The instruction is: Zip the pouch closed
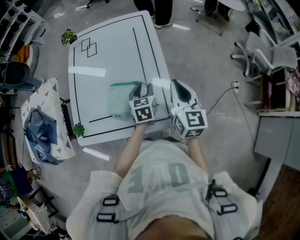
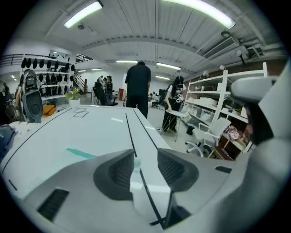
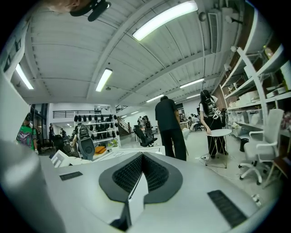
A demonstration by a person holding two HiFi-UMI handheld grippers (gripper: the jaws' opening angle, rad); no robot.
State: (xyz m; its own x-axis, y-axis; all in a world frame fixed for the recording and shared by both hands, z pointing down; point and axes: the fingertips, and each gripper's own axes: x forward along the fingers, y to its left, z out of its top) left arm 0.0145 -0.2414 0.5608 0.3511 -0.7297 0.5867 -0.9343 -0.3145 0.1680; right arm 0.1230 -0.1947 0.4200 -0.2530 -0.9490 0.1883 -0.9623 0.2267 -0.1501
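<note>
On the white table [image 1: 117,51] lies a translucent pouch [image 1: 119,99] with a teal zipper along its far edge. My left gripper [image 1: 140,86] is low over the pouch's right end. In the left gripper view the left gripper [image 2: 145,166] is open. A small pale teal bit of the pouch [image 2: 136,164] shows in the gap, and the pads do not press on it. The zipper's teal strip [image 2: 82,153] runs off to the left. My right gripper [image 1: 177,83] hovers at the table's right edge, beside the left one. In its own view the right gripper [image 3: 142,157] is shut and holds nothing.
Black lines and two small squares [image 1: 89,47] mark the table. Small green plants [image 1: 69,36] [image 1: 78,130] sit at its left corners. A patterned bag [image 1: 44,124] lies on the floor to the left. A person [image 1: 161,11] stands at the far end, and office chairs [image 1: 262,54] at the right.
</note>
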